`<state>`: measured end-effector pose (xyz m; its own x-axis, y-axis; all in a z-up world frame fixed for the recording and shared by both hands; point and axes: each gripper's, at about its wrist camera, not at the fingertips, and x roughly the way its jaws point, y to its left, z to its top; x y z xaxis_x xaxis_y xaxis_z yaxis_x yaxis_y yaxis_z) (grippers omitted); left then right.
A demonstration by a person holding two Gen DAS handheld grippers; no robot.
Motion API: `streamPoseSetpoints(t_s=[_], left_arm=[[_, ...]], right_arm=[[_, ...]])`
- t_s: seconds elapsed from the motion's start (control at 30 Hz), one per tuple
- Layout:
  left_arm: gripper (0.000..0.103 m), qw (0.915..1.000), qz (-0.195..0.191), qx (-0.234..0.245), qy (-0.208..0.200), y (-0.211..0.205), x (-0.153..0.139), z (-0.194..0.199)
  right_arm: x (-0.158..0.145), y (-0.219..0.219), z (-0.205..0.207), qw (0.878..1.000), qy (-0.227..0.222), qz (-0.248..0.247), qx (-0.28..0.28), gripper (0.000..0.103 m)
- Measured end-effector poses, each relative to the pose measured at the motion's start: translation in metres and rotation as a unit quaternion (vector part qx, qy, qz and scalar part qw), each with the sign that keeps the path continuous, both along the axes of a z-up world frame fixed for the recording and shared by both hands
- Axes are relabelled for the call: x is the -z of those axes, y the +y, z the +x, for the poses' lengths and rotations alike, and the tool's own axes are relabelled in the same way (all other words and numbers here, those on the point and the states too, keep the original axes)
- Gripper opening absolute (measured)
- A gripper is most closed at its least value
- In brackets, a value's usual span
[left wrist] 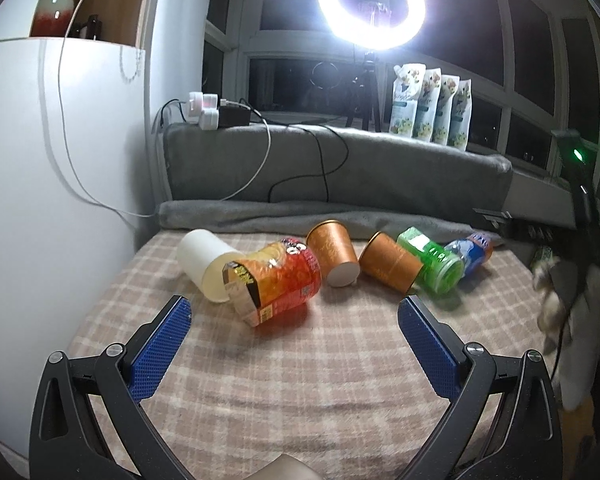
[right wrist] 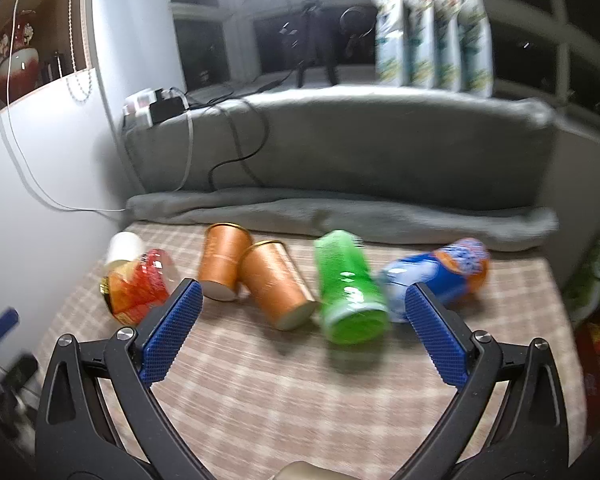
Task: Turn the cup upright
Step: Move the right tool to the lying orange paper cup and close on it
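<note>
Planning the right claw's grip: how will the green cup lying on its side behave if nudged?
The green cup lies on its side on the checked cloth, so it would probably roll. It tapers, so likely in a curve. It looks like thin plastic, probably light and easily squashed.

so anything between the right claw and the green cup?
Nothing visible. The right claw is open, and the green cup lies on its side straight ahead, with only bare checked cloth between. An orange cup and the blue cup flank it closely.

Motion blur smears the green cup point(right wrist: 350, 292) and blue cup point(right wrist: 440, 274).
</note>
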<state>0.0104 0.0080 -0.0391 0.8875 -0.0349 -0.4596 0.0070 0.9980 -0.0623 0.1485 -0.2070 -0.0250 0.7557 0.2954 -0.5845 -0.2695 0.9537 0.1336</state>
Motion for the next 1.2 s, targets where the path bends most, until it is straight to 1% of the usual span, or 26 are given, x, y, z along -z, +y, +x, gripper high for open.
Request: streamPoseSetpoints(t_s=[0.1, 0.2, 0.27, 0.37, 0.47, 0.57, 0.63, 0.7, 1.0, 1.2], left_arm=[[0.102, 1.0000, 0.002, -0.001, 0.006, 0.002, 0.005, 0.000], [0.102, 0.9999, 0.001, -0.007, 0.011, 0.007, 0.009, 0.000], [0.102, 0.9998, -0.003, -0.011, 0.016, 0.010, 0.011, 0.000], [0.102, 0.9996, -0.005, -0.017, 0.021, 0.016, 0.015, 0.000], [0.102, 0.9993, -0.011, -0.025, 0.025, 0.023, 0.017, 0.001], [0.102, 0.9989, -0.019, -0.035, 0.027, 0.031, 0.019, 0.001], [0.102, 0.9986, -0.022, -0.040, 0.028, 0.036, 0.020, 0.002], [0.102, 0.9984, -0.023, -0.045, 0.027, 0.040, 0.021, 0.001], [0.102, 0.9968, -0.036, -0.065, 0.029, 0.057, 0.023, 0.003], [0.102, 0.9964, -0.039, -0.070, 0.026, 0.062, 0.023, 0.002]], right_arm=[[0.002, 0.020, 0.023, 0.999, 0.026, 0.009, -0.027, 0.098], [0.006, 0.040, 0.048, 0.997, 0.059, 0.022, -0.051, 0.089], [0.010, 0.051, 0.062, 0.994, 0.080, 0.031, -0.067, 0.088], [0.017, 0.070, 0.084, 0.990, 0.107, 0.031, -0.089, 0.085], [0.028, 0.087, 0.109, 0.983, 0.147, 0.033, -0.108, 0.084], [0.042, 0.105, 0.135, 0.976, 0.188, 0.025, -0.106, 0.082], [0.051, 0.116, 0.149, 0.972, 0.209, 0.015, -0.106, 0.076], [0.060, 0.125, 0.161, 0.968, 0.230, 0.005, -0.105, 0.075], [0.085, 0.155, 0.184, 0.960, 0.253, -0.061, -0.101, 0.075], [0.098, 0.165, 0.191, 0.957, 0.260, -0.084, -0.100, 0.075]])
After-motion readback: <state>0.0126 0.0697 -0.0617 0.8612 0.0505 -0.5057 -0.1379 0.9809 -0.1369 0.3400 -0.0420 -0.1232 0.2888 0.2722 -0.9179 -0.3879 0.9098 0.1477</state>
